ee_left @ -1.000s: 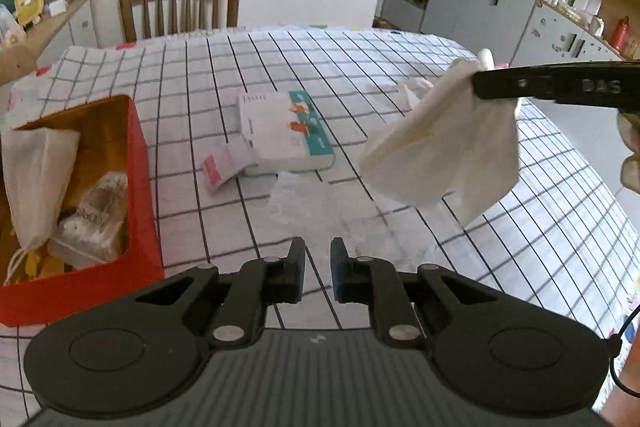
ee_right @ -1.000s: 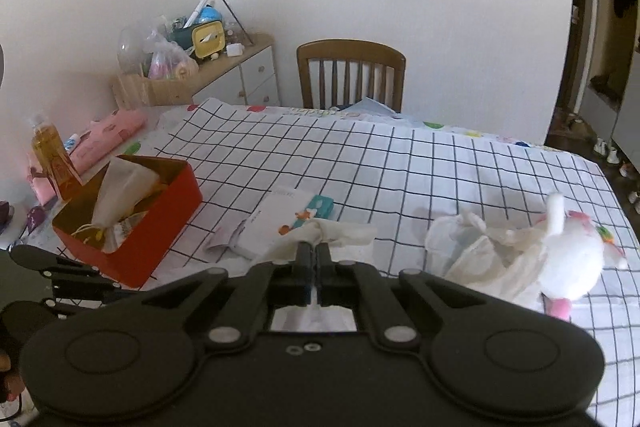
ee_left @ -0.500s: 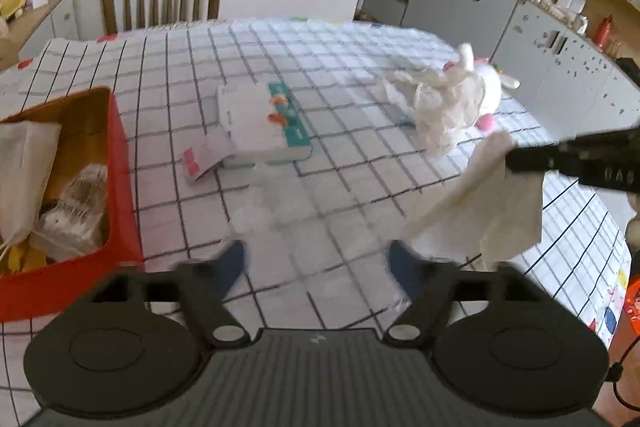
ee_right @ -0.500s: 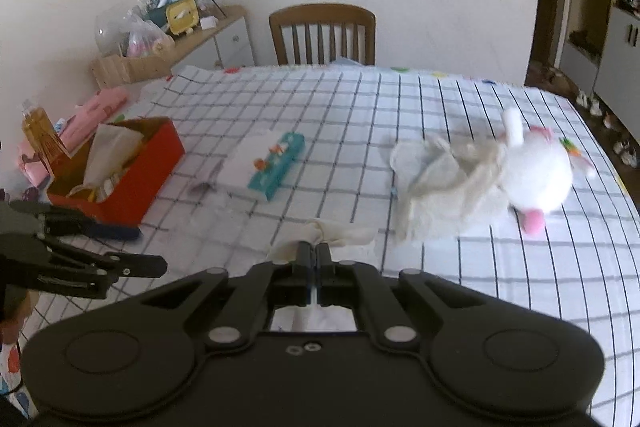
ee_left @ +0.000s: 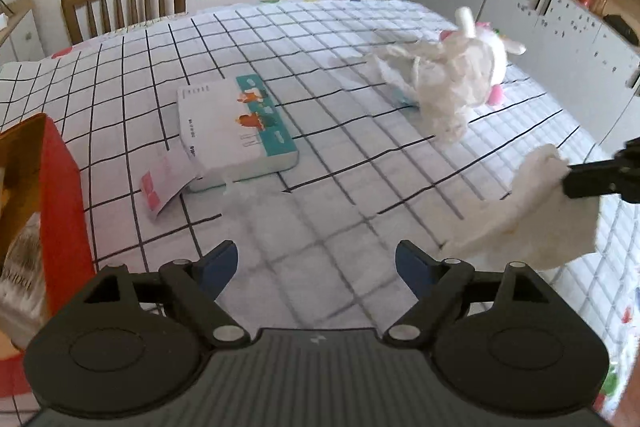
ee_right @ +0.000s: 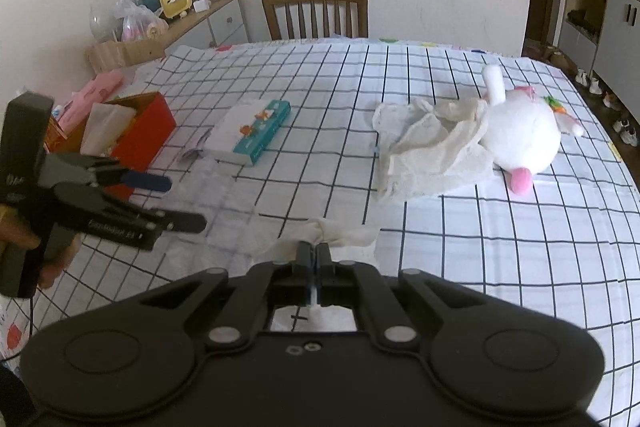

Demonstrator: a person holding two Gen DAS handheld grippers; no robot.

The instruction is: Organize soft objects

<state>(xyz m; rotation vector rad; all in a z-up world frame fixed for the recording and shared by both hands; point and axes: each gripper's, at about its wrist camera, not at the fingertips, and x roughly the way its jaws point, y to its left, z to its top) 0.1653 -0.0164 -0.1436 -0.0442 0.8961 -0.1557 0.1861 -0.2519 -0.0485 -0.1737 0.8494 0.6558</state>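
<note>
My right gripper [ee_right: 316,251] is shut on a white tissue [ee_left: 532,211] and holds it above the table near the front edge; the tissue also shows in the right wrist view [ee_right: 340,235]. My left gripper [ee_left: 316,259] is open and empty, to the left of the tissue; it also shows in the right wrist view [ee_right: 180,203]. A white plush rabbit [ee_right: 524,135] lies at the right with a crumpled cream cloth [ee_right: 428,147] draped against it. A red box [ee_right: 136,131] with soft items in it stands at the left.
A tissue pack [ee_left: 236,131] with a pink leaflet [ee_left: 164,183] lies mid-table on the checked tablecloth [ee_left: 320,67]. A thin clear wrapper [ee_right: 228,195] lies flat in front of it. A wooden chair [ee_right: 316,11] stands behind the table. Cabinets line the right.
My left gripper has opened wide. My right gripper has carried the tissue down and toward the front right. Both views have pulled back from the table.
</note>
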